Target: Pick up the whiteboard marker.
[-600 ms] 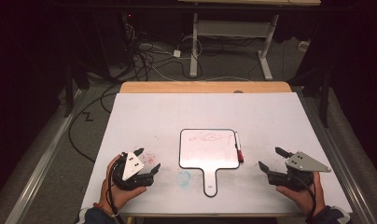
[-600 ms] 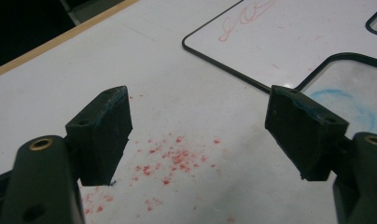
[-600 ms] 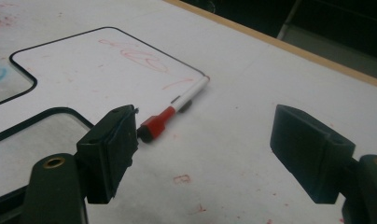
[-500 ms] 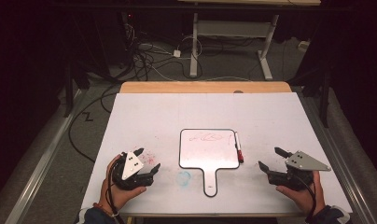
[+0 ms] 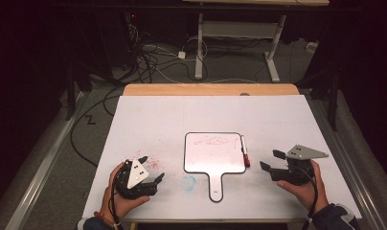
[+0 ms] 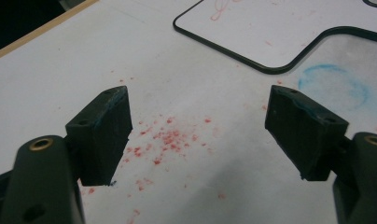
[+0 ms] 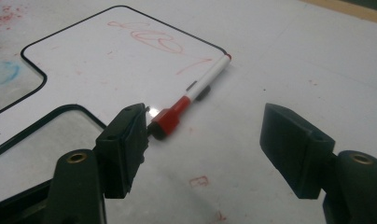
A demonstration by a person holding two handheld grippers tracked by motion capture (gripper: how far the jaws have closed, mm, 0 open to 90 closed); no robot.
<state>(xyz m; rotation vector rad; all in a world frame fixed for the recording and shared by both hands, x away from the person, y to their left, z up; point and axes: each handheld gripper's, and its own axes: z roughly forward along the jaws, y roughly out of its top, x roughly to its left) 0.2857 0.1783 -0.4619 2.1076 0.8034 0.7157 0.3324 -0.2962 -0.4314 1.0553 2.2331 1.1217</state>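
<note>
A small paddle-shaped whiteboard [image 5: 213, 153] with a black rim and red scribbles lies mid-table, its handle toward the person. A white marker with a red cap [image 5: 244, 151] rests along the board's right edge. In the right gripper view the marker [image 7: 193, 96] lies just ahead of the jaws, slightly left. My right gripper [image 5: 272, 160] [image 7: 203, 140] sits right of the board, open and empty. My left gripper [image 5: 151, 168] [image 6: 198, 135] sits at the front left, open, over red specks [image 6: 165, 140] on the table.
The white table top [image 5: 210, 115] has a wooden strip along its far edge. A faint blue smudge [image 5: 188, 182] marks the surface left of the board's handle. Cables and desk legs stand on the floor beyond the table.
</note>
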